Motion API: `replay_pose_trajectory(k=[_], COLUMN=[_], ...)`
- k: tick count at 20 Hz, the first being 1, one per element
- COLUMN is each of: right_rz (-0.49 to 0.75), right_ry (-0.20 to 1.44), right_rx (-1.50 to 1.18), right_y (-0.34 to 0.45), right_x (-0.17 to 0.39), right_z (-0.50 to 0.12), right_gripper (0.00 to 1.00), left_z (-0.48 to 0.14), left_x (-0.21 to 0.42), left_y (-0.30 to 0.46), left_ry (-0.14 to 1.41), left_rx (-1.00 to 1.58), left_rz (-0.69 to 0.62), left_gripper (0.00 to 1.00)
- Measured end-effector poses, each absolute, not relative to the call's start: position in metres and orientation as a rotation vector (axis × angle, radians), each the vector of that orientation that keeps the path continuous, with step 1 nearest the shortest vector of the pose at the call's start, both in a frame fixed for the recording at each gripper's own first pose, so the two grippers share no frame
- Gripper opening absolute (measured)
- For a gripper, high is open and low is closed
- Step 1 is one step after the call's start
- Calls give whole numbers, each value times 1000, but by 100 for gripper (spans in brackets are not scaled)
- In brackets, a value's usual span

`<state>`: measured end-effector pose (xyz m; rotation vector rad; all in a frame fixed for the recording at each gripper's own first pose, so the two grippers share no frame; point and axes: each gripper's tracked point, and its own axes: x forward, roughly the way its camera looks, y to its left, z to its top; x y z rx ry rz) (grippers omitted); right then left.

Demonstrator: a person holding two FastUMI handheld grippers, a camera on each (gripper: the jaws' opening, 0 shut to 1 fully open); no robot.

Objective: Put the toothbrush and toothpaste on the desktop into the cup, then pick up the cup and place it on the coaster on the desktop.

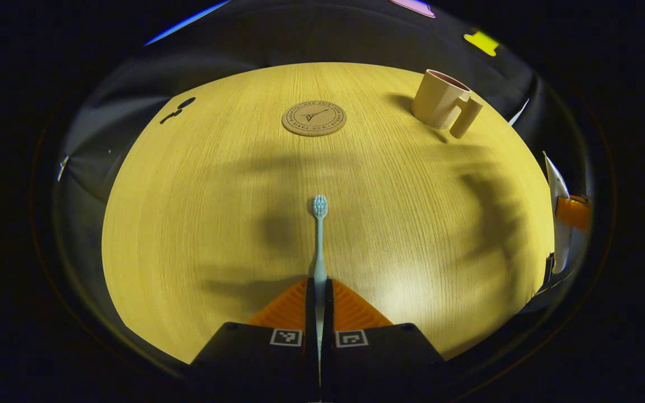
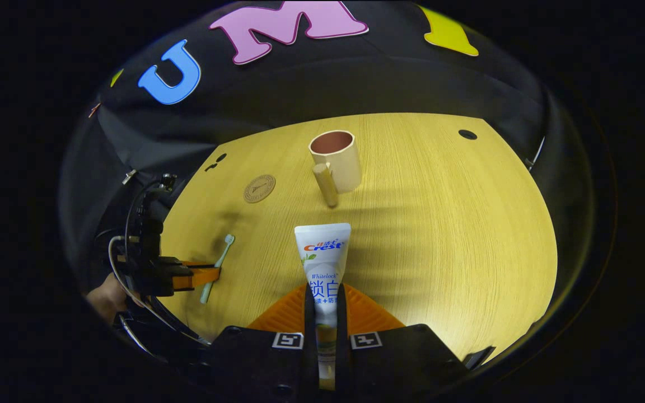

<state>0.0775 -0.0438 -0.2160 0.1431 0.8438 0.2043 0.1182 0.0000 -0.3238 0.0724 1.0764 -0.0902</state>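
Loading step: left tongs (image 1: 319,291) pinch the pale-blue plastic toothbrush (image 1: 319,235), right tongs (image 2: 326,296) pinch the white toothpaste tube (image 2: 323,257); the empty beige handled cup (image 2: 336,159) stands ahead, so next comes lowering both into it, above the wooden bench (image 2: 440,224).

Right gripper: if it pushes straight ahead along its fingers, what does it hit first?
Most likely the cup. The right gripper, shut on the toothpaste, points at its handle; bare table lies between. Height is unclear, so it might pass above.
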Motion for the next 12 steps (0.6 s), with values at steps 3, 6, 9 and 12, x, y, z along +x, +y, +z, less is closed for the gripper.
replay_pose_trajectory(k=[3,6,9,12], right_rz=[217,231,245,255], right_ry=[804,747,680,617], right_rx=[153,136,126,122], right_y=[-43,-43,-41,-40], right_x=[93,114,134,158], right_z=[-200,-177,-151,-127], right_gripper=[15,15,15,16], left_z=[-324,-322,-313,-294], left_x=[118,114,112,113], left_y=[-2,-4,-8,-15], left_ry=[1057,1040,995,953], left_rx=[68,64,44,12], left_rz=[-83,-76,-73,-78], left_gripper=[7,7,7,7])
